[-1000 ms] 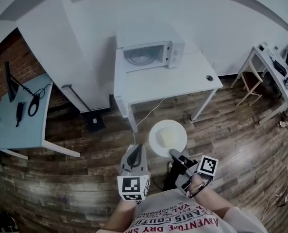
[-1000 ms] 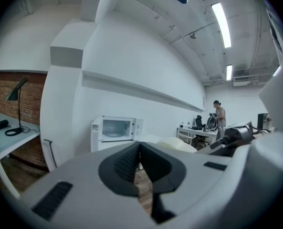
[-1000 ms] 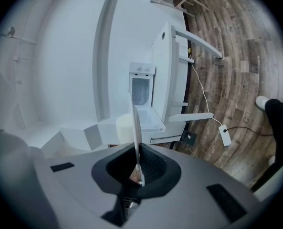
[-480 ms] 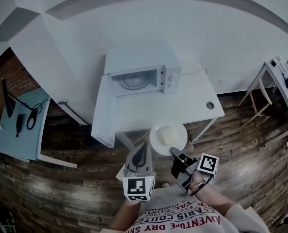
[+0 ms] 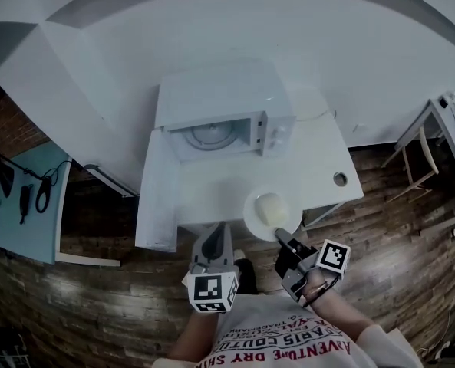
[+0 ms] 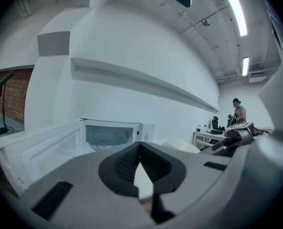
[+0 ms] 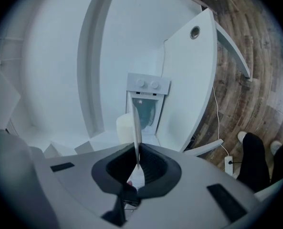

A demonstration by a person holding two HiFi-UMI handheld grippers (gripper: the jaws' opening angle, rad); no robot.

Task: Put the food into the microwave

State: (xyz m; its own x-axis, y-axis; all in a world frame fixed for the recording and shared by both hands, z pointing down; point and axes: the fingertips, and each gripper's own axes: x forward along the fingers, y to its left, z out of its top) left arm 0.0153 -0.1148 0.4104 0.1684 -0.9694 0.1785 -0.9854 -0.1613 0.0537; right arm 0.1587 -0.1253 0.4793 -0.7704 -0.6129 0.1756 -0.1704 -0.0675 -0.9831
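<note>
Nearer the white microwave (image 5: 219, 125) now; right claw (image 5: 279, 236) pinching round white plate (image 5: 250, 207) by rim, left claw (image 5: 215, 240) pressed together; rim-only hold, risk of tipping pale food (image 5: 270, 205).

Head view steeply down; gripper views level, all sharing microwave (image 5: 219, 117).

I see the white microwave (image 5: 223, 125) with its door (image 5: 156, 198) swung wide open to the left side, and the round glass turntable (image 5: 209, 134) shows inside. The food (image 5: 269, 205), a pale rounded lump, lies on a white round plate (image 5: 256, 219). The plate is held level in front of the microwave, nearer to its control panel side and well apart from it. My right tongs (image 5: 279, 236) pinch the plate's near rim.
</note>
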